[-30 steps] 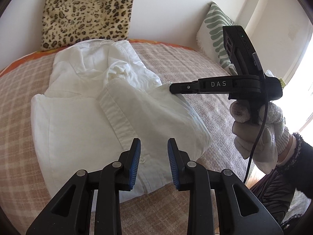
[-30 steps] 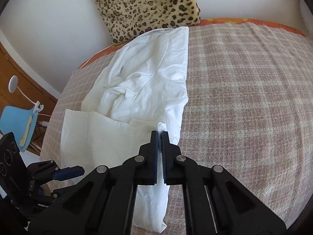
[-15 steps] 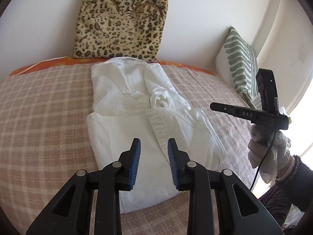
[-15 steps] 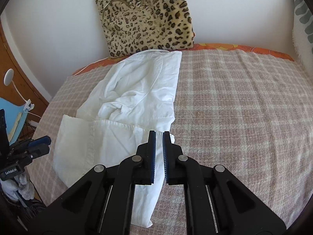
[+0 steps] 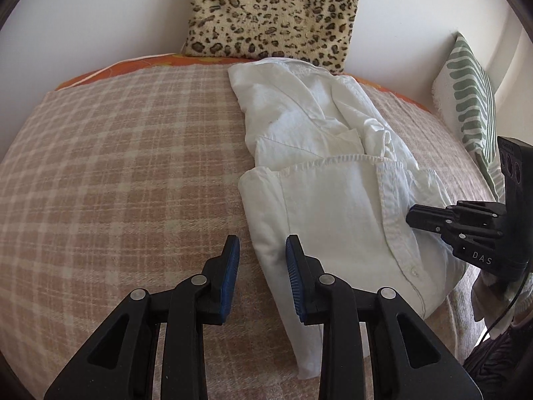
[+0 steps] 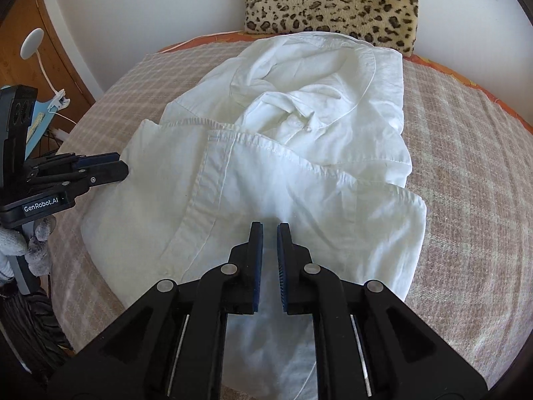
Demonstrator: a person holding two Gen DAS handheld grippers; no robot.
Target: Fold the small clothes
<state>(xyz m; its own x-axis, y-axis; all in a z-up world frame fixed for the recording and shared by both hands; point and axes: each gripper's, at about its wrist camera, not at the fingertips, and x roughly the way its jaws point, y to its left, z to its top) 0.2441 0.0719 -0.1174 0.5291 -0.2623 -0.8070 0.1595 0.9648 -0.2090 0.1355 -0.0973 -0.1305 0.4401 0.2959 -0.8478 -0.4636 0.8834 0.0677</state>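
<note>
Left gripper (image 5: 261,276): jaws parted and easing wider, nothing between the blue ribbed pads, only blanket showing through the gap; it hangs just off the shirt's left folded edge. Right gripper (image 6: 269,253): jaws nearly together with a thin gap, empty, poised above the near half of the shirt (image 6: 283,173), not clamping cloth. Shirt lies on the plaid blanket (image 5: 116,173), partly folded: near panel with button placket laid flat, far half around the collar bunched and creased. Long axis runs away from both grippers toward the leopard-print cushion (image 5: 273,10) at the wall. Key relation: the near hem end sits directly under and ahead of both fingertips, each gripper flanking one side, so a near-to-far fold looks like the likely next step; the right is nearer the cloth. Fabric is thin white woven cotton, limp, will sag from a pinch. Blanket is coarse and grippy. Striped pillow (image 5: 473,100) at far right.
</note>
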